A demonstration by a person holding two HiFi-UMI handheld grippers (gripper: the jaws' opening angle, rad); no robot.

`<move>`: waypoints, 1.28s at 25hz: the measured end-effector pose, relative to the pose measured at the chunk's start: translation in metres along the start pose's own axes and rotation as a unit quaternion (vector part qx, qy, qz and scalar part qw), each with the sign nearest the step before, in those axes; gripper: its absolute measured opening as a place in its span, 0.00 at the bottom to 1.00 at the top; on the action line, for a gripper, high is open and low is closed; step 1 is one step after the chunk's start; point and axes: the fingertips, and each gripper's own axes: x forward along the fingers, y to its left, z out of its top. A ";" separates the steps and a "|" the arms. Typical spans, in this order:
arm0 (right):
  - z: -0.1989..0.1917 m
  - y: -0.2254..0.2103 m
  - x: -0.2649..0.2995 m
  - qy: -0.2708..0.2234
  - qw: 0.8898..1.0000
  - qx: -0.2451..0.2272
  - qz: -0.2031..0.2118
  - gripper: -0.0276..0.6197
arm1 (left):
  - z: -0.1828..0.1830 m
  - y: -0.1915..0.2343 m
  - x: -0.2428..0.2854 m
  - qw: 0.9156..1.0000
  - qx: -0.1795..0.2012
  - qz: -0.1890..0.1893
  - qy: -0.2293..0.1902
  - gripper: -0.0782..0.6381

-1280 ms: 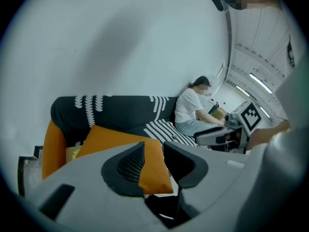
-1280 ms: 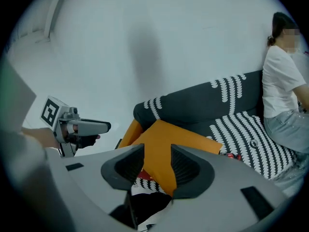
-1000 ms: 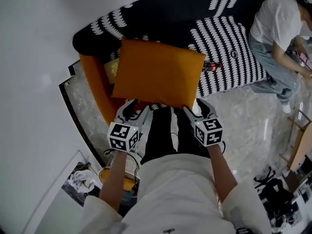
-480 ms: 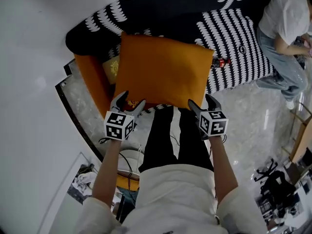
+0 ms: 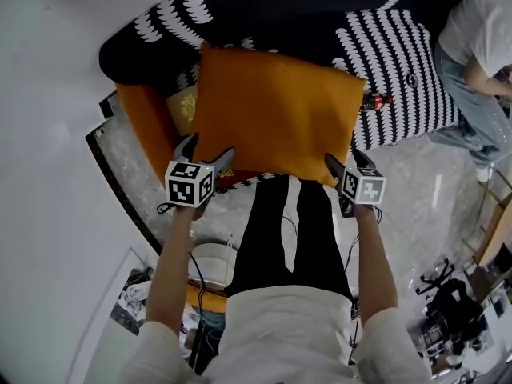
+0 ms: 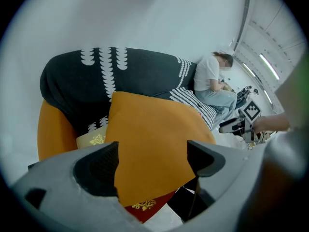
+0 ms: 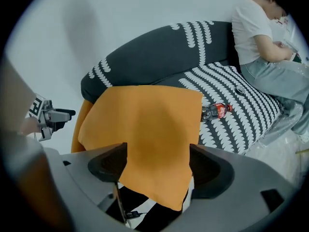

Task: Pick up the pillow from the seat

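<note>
The left tool [image 5: 206,154] hung released, its jaws just opened, the orange pillow's [image 5: 276,110] near left corner loose between them. The pillow lay on the patterned sofa [image 5: 400,46] seat. The right tool [image 5: 346,165], likewise just opened, straddled its near right corner.

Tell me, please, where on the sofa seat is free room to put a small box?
The patterned seat is bare between the cola bottle and the seated person, but for a small dark round thing. The left end is crowded: the orange pillow covers it, with a yellow cushion beside it.
</note>
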 end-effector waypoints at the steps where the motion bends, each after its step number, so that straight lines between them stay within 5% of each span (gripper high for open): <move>1: -0.002 -0.004 0.006 0.003 1.000 0.003 -0.003 0.59 | -0.002 0.006 0.005 1.000 -0.007 0.001 0.001 0.73; 15: -0.022 -0.046 0.079 0.062 0.998 0.019 -0.005 0.63 | -0.008 0.059 0.078 0.997 -0.052 0.026 0.053 0.84; 24: -0.021 -0.043 0.094 0.075 0.997 0.025 0.014 0.62 | -0.019 0.066 0.108 0.995 -0.055 -0.013 0.084 0.82; 28: -0.021 -0.038 0.089 0.054 0.998 0.027 0.002 0.61 | -0.021 0.059 0.106 0.995 -0.062 -0.014 0.075 0.66; 32: -0.011 -0.030 0.085 0.054 0.998 0.016 -0.018 0.37 | -0.010 0.049 0.095 0.995 -0.049 -0.009 0.084 0.46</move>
